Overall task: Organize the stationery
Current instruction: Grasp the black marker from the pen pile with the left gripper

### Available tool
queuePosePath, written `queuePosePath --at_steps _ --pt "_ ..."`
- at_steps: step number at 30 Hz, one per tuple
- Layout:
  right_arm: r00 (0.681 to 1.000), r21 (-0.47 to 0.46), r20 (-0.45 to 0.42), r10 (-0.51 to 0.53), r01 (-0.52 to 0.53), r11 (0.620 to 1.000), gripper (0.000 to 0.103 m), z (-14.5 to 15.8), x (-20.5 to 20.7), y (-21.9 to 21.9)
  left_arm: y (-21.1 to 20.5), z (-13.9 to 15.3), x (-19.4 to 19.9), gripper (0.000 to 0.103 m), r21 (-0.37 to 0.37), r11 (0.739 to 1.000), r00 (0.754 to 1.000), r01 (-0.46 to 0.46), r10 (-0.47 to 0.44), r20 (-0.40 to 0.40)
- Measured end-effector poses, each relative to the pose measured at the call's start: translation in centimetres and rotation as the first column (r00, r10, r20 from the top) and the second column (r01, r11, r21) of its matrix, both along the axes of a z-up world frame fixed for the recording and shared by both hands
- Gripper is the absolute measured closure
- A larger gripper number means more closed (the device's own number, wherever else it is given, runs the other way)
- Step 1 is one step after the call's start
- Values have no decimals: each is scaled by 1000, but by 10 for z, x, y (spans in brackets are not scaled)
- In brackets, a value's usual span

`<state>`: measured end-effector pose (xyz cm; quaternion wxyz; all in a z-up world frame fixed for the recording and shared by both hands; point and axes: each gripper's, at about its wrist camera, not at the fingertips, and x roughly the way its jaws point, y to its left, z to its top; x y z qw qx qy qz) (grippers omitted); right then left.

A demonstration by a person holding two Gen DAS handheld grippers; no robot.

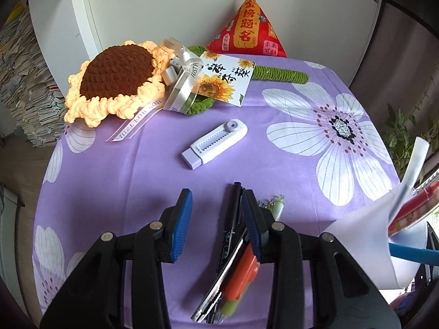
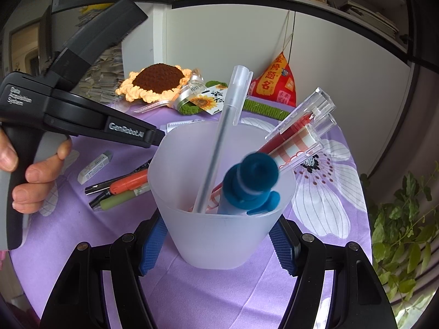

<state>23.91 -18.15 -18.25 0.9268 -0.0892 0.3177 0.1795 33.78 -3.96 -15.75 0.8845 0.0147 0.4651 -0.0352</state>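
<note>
Frosted plastic cup (image 2: 219, 235) sits between the blue pads of the right gripper (image 2: 216, 249), which clamps it from both sides — already loaded with a clear gel pen (image 2: 219, 142), a blue fuzzy-topped pen (image 2: 247, 183) and a pair of red-and-clear pens (image 2: 296, 134). Loose stationery left on the purple floral cloth (image 1: 288, 159): a cluster of pens lying together — black pen (image 1: 233, 219), orange cutter (image 1: 244, 271), a green marker (image 1: 230, 305) and a metal-edged piece I can't identify — directly under the left gripper (image 1: 216, 219), whose fingers are spread apart with nothing between them; the right pad sits just over the black pen. Step in hand looks like picking one pen from that cluster. To do it well — drop lower, centre the fingers across one barrel only, probably the black pen on top, and close square to its length so the neighbours don't drag along. Cup should stay upright and near, mouth unobstructed. White slide eraser (image 1: 215, 144) lies farther out, well apart; small block eraser (image 2: 94, 167) is beside the cluster in the right wrist view. Crochet sunflower (image 1: 115, 79), its card (image 1: 225, 79) and the red pouch (image 1: 247, 30) at the back are decor, leave them.
</note>
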Motion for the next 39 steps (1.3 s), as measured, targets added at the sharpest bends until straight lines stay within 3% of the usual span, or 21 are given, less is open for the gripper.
queuePosePath --at_steps 16,19,22,26,31,39 --pt "1000 0 0 0 0 1000 33 0 0 0 8 -5 14 69 2 999 998 -53 53 -21" --pt "1000 0 0 0 0 1000 33 0 0 0 5 -11 19 74 6 999 998 -46 46 -44" --pt "1000 0 0 0 0 1000 33 0 0 0 1 -15 26 74 -27 999 997 -42 40 -70" --pt "1000 1 -1 0 0 1000 33 0 0 0 -6 -15 30 75 14 999 998 -39 40 -54" --pt "1000 -1 0 0 0 1000 33 0 0 0 -5 -15 27 75 -27 999 997 -27 25 -80" --pt "1000 0 -1 0 0 1000 33 0 0 0 -7 -16 23 75 -11 1000 997 -3 2 -77"
